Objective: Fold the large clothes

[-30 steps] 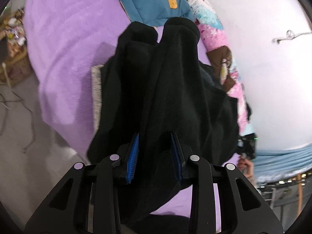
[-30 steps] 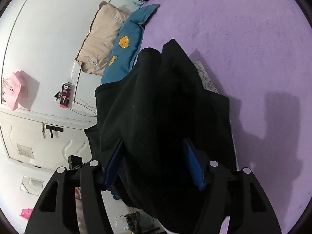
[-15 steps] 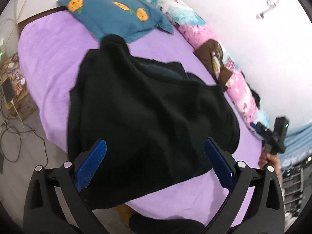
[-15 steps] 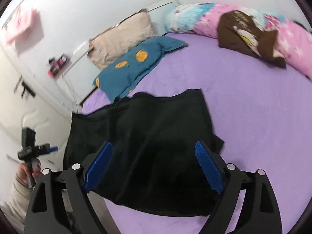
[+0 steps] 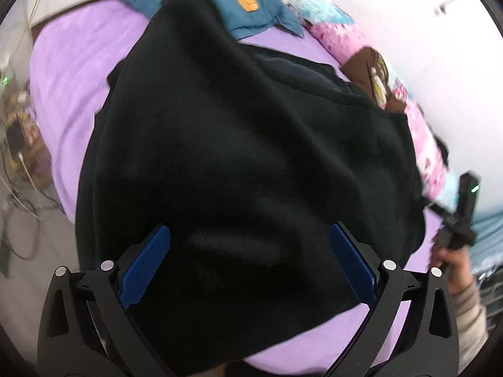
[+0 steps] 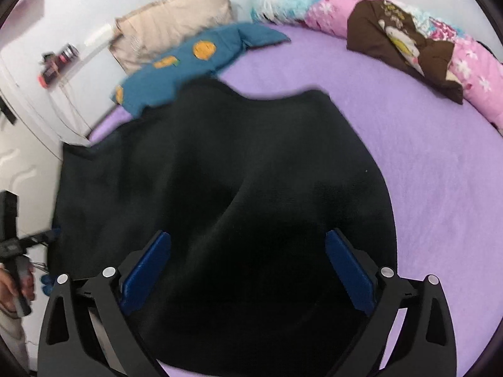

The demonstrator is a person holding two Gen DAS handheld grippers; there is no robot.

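Left wrist view: left gripper [image 5: 250, 251] gapes wide, holding nothing, above black garment [image 5: 245, 144]; right gripper [image 6: 248, 251] jaws opening, empty.

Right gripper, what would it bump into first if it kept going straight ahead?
Most likely the black garment on the purple bed. The right gripper is opening, touching nothing; depth is unclear.
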